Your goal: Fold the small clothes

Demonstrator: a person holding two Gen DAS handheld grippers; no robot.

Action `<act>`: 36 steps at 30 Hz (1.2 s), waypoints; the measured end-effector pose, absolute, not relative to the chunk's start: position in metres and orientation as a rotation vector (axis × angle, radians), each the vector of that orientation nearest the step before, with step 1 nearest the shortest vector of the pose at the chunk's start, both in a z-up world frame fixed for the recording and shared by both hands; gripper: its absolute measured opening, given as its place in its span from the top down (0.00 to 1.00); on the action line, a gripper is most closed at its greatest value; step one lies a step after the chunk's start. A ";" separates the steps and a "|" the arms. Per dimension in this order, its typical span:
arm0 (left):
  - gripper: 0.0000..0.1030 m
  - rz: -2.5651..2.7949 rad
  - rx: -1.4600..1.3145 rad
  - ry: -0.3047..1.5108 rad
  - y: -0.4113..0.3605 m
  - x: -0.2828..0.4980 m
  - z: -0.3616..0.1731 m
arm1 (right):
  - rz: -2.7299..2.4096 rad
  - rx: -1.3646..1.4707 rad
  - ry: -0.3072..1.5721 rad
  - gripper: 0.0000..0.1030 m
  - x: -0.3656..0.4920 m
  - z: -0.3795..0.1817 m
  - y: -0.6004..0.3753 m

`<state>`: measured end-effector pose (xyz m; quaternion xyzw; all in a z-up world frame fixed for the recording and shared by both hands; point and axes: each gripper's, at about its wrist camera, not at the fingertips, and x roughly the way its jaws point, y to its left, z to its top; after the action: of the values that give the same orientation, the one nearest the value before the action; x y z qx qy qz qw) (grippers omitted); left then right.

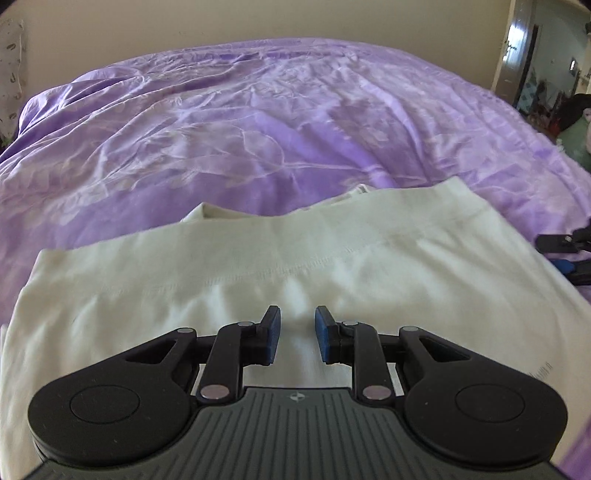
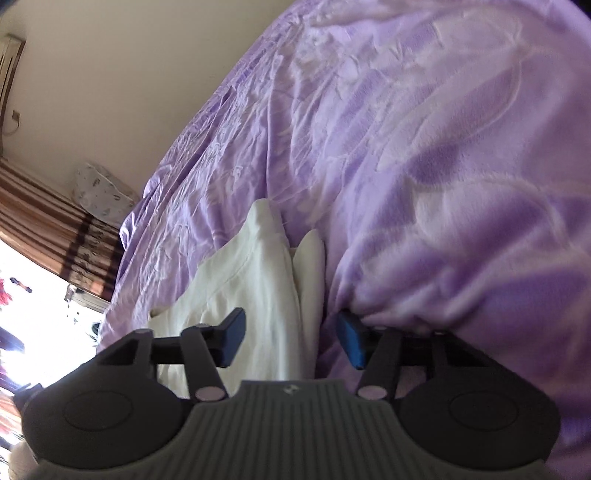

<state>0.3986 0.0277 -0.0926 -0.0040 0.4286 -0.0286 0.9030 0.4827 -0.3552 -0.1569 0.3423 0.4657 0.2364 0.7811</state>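
Observation:
A small cream-white garment (image 1: 229, 266) lies folded on the purple bedspread (image 1: 258, 122). My left gripper (image 1: 297, 334) hovers over its near part, jaws open with a narrow gap, nothing between the blue pads. In the right wrist view, tilted sideways, the same garment (image 2: 258, 280) shows edge-on with stacked layers. My right gripper (image 2: 291, 338) is open around the garment's edge, one pad over the cloth and the other against the bedspread (image 2: 443, 184). The right gripper's tips also show at the right edge of the left wrist view (image 1: 569, 254).
The bed takes up most of both views. A cream wall (image 1: 258, 18) stands behind it. A doorway (image 1: 546, 66) opens at the far right. A patterned pillow (image 2: 103, 195) and a striped curtain (image 2: 44, 236) by a bright window lie past the bed's far side.

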 end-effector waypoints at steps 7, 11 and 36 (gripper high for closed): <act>0.73 -0.044 -0.007 0.899 0.028 0.450 -0.106 | 0.566 0.706 1.036 0.65 0.504 -0.171 -0.334; 0.73 -0.025 -0.006 0.898 0.025 0.474 -0.112 | 0.567 0.757 1.035 0.80 0.505 -0.176 -0.338; 0.73 0.289 -0.056 0.737 0.142 0.309 -0.007 | 0.508 0.396 0.872 0.94 0.444 -0.031 -0.231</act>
<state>0.3091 0.1425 -0.0066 -0.0274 0.3589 0.1406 0.9223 0.4437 -0.2310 -0.0312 0.1883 0.4151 0.2416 0.8567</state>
